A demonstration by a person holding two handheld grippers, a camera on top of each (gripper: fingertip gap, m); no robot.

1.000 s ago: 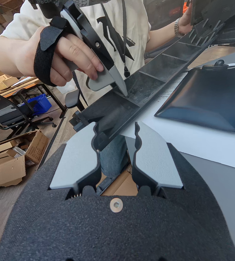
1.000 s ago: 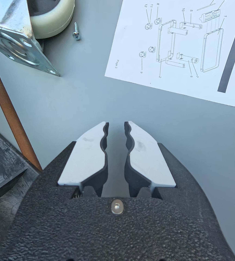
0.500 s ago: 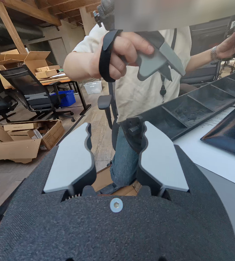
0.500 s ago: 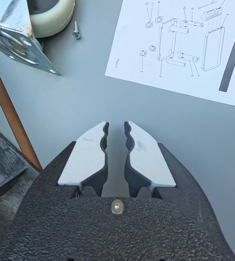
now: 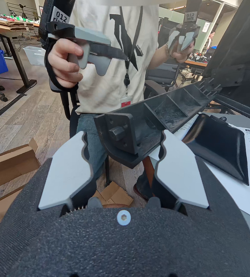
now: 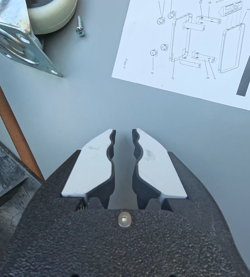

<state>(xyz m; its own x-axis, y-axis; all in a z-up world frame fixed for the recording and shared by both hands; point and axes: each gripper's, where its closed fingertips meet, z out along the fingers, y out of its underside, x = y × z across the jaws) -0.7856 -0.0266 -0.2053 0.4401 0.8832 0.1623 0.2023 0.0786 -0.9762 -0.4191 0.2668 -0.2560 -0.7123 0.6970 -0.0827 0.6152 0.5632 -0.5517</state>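
Ribbed black beam [image 5: 159,118]: stiff, probably heavy; its bolted end plate overhangs the tabletop [image 6: 91,97] edge. Your left claw [image 5: 123,141] is spread wide around that end, not gripping; its side walls look best for a hold. Your right claw [image 6: 124,131], slightly parted, holds nothing, hovering above the tabletop beside the beam.

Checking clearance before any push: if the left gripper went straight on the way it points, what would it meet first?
Most likely the black ribbed beam's end plate, which sits between the open left gripper fingertips. Depth is unclear.
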